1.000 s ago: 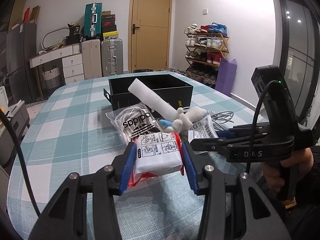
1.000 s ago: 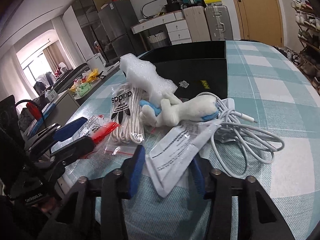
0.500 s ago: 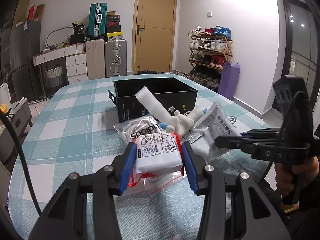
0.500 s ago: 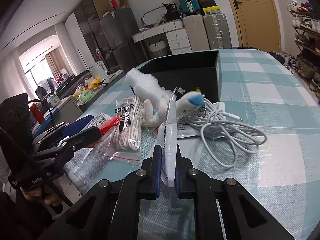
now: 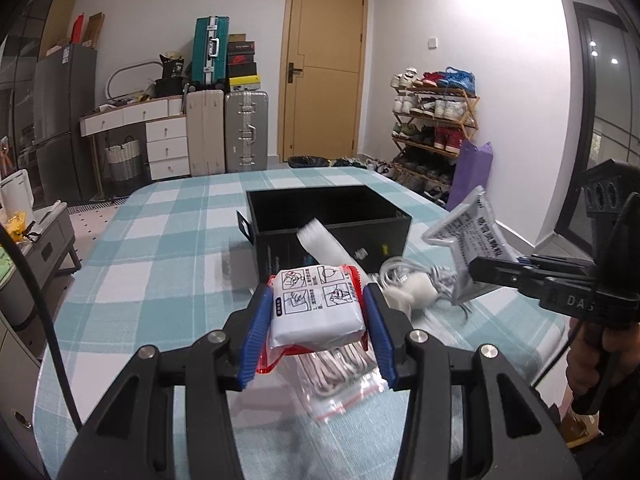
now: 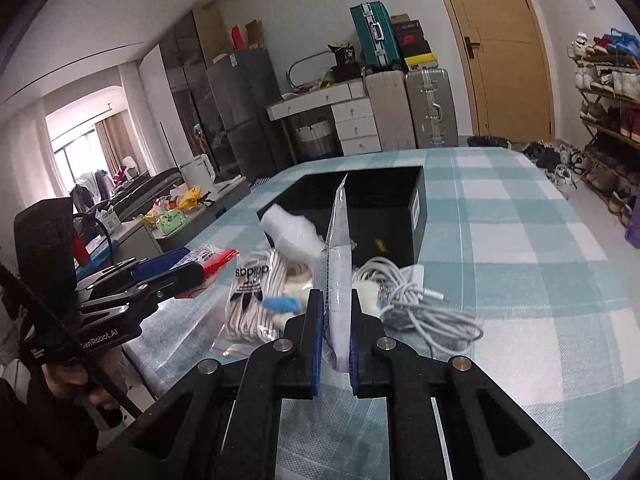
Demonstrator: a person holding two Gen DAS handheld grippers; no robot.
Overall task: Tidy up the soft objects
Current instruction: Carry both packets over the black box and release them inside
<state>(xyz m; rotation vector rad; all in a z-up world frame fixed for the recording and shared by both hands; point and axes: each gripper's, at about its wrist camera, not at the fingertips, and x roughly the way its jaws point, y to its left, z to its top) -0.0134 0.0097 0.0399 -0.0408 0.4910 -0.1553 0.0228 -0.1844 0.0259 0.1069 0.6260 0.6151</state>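
Left wrist view: the left gripper [image 5: 318, 320] has its blue pads clamped on a white packet with red edges [image 5: 316, 308], held up over the checked table [image 5: 160, 248]. The black box [image 5: 328, 216] sits just beyond.

Right wrist view: the right gripper [image 6: 334, 336] is pinched tight on a flat silver pouch [image 6: 338, 256], standing edge-on. Near-right of the box lies a white cable [image 6: 416, 304].

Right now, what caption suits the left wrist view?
Left tool grips a white packet; right tool lifts a pouch.
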